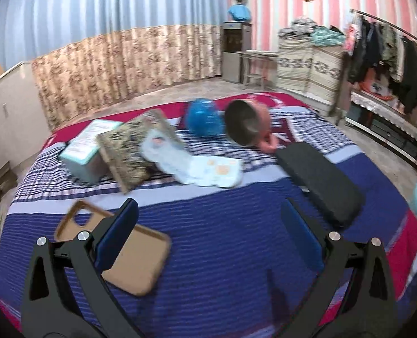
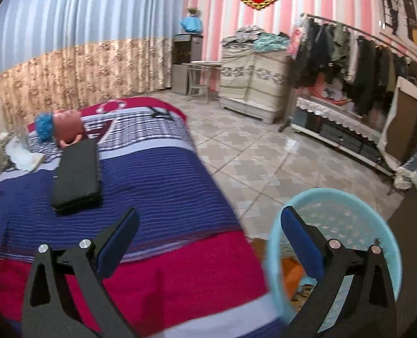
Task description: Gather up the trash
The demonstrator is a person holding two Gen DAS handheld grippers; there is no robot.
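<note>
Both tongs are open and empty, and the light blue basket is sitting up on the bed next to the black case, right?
Not quite. Both the left tongs and right tongs are open and empty, but the basket stands on the tiled floor beside the bed, not on it. The black case is on the bed. The right wrist view shows this.

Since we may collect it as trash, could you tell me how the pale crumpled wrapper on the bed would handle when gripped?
The wrapper looks thin and limp, so it would probably sag and fold. It seems light, likely sliding across the blanket if pushed.

Ribbed woven bedspread [image 1: 208, 239], glossy floor tiles [image 2: 264, 152], perforated plastic basket [image 2: 349, 211].
</note>
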